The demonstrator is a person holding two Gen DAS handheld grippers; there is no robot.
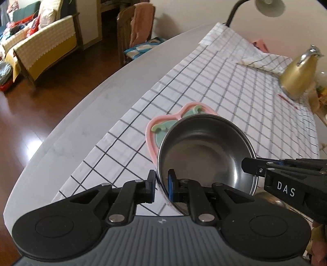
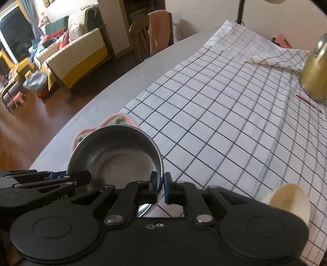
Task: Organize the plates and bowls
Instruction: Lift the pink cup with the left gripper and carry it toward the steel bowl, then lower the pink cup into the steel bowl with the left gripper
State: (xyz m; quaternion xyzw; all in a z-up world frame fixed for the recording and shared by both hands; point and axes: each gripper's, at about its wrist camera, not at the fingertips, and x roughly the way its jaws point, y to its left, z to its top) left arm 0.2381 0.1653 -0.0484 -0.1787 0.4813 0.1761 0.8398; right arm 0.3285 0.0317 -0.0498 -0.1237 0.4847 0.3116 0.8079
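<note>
A steel bowl [image 1: 204,151] is held tilted above the checked cloth, its open side toward the cameras. My left gripper [image 1: 161,184] is shut on the bowl's left rim. My right gripper [image 2: 161,186] is shut on the bowl's [image 2: 116,155] right rim; it also shows in the left wrist view [image 1: 247,165]. Behind the bowl lies a pink apple-shaped plate [image 1: 163,120] with green plates stacked in it, also in the right wrist view [image 2: 114,120]. A cream bowl [image 2: 290,200] lies on its side at the lower right.
A white checked cloth [image 1: 235,86] covers part of the grey table [image 1: 85,96]. A gold kettle [image 1: 298,75] and a red pen [image 2: 308,103] are at the far right. A lamp [image 1: 269,6] stands at the back. A chair [image 2: 143,38] is beyond the table edge.
</note>
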